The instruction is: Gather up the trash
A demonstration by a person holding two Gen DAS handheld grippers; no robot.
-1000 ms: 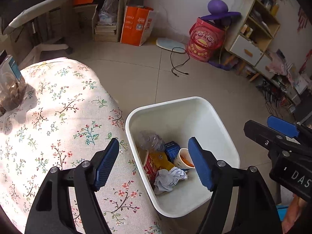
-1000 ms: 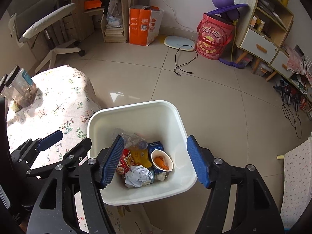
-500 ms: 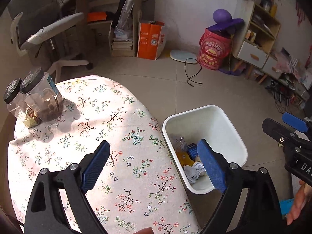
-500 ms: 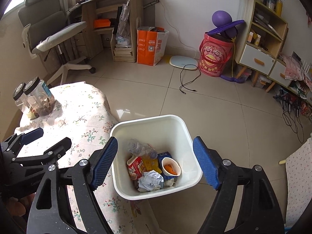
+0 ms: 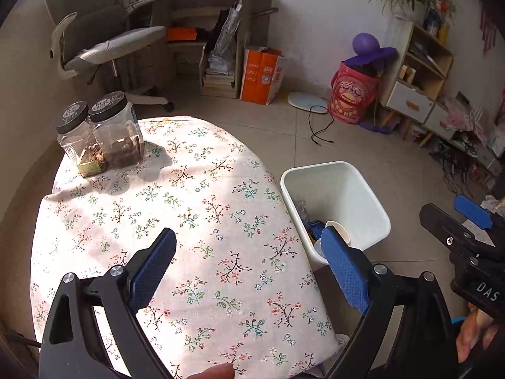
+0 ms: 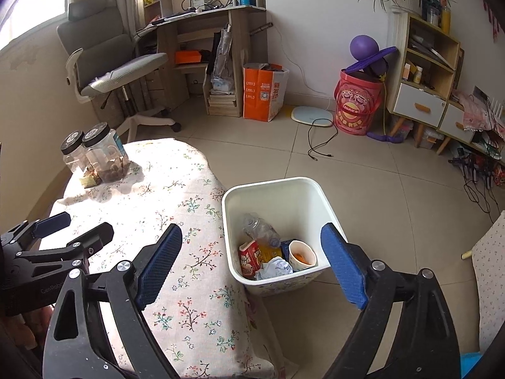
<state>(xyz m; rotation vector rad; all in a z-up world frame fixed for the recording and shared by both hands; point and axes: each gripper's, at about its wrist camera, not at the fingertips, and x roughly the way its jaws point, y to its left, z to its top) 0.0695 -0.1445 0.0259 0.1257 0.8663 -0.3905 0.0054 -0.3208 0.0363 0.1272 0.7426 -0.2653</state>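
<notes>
- Sunny room with a tiled floor, and a flowery tabletop (image 5: 195,221) near me on the left.
- My left claw (image 5: 249,268) is wide open over the cloth, with nothing in it.
- My right claw (image 6: 252,265) is still opening, with nothing between its pads.
- I see the white bin (image 6: 322,202) on the floor, just right of the tabletop, with a cup (image 6: 301,254), a bottle (image 6: 260,229) and paper inside.
- Only two jars (image 5: 104,132) sit far left. I think I should look around slowly for more trash and keep both claws wide open.
</notes>
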